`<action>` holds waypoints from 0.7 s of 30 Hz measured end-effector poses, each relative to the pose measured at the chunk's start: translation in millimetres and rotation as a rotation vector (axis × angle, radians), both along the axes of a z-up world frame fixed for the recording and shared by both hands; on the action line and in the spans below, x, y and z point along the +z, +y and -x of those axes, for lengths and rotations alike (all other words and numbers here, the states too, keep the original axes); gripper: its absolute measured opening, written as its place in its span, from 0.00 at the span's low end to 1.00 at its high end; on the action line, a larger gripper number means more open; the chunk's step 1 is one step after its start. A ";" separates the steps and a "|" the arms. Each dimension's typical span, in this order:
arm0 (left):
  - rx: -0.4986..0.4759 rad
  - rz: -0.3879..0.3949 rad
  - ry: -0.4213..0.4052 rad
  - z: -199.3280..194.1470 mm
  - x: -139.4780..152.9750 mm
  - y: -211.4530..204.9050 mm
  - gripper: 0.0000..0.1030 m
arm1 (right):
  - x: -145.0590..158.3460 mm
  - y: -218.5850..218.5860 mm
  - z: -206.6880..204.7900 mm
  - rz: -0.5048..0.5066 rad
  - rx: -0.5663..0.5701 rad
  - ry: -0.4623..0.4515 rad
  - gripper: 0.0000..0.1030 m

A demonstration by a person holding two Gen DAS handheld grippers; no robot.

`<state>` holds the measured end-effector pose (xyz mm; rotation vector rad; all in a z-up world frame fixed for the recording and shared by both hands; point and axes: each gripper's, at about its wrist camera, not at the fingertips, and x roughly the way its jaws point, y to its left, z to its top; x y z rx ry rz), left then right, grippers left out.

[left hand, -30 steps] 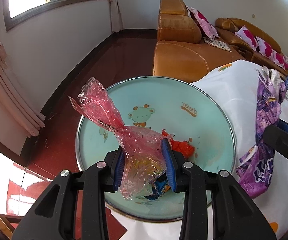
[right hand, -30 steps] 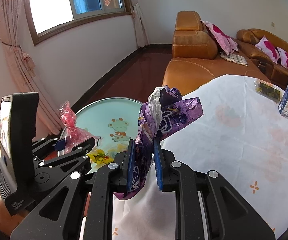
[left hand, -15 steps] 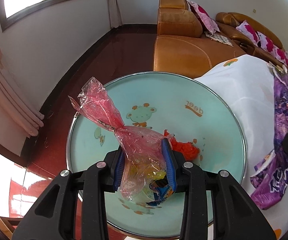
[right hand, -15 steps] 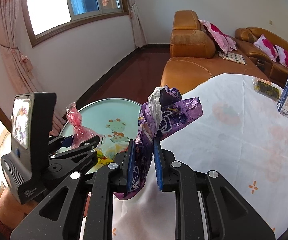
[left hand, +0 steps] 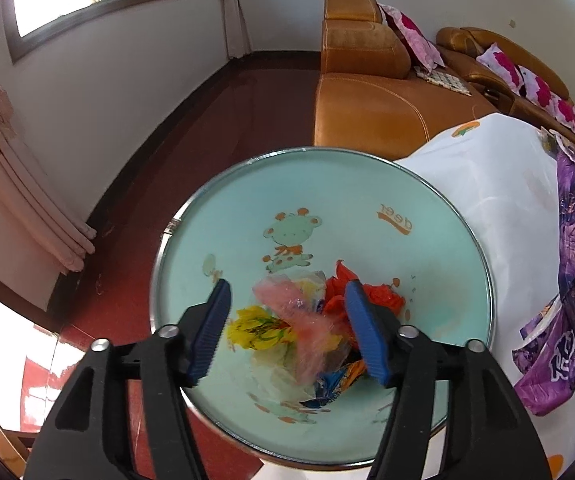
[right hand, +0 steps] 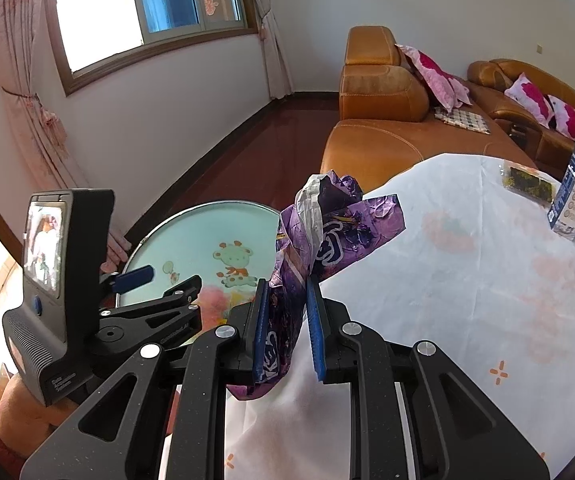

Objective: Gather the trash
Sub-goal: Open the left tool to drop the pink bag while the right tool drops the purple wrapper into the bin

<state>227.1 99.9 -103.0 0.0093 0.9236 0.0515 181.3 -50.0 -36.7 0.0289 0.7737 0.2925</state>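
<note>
In the left wrist view you are holding the left gripper (left hand: 287,330) over the mint basin (left hand: 427,240) at frame centre, its jaws having just been opening so the pink plastic bag (left hand: 307,320), blurred, is dropping free between them onto the wrappers (left hand: 259,332) below. In the right wrist view, your right gripper (right hand: 287,320) is clamping the purple wrapper (right hand: 327,224) at lower centre, apparently waiting its turn beside the basin.

White walls, dark red floor (left hand: 215,128) — an orange leather sofa (right hand: 383,120) beneath a bright window (right hand: 147,12).
</note>
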 end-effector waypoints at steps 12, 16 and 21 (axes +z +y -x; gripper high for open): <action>0.087 0.023 -0.020 19.4 10.8 30.7 0.63 | 0.0 17.2 -6.7 0.030 0.027 -0.009 0.19; 0.128 0.020 -0.023 26.0 12.7 42.0 0.65 | -4.6 33.6 -20.4 0.044 0.058 -0.010 0.20; 0.166 0.004 -0.021 32.4 13.4 54.7 0.68 | -13.3 55.2 -40.9 0.075 0.132 -0.016 0.43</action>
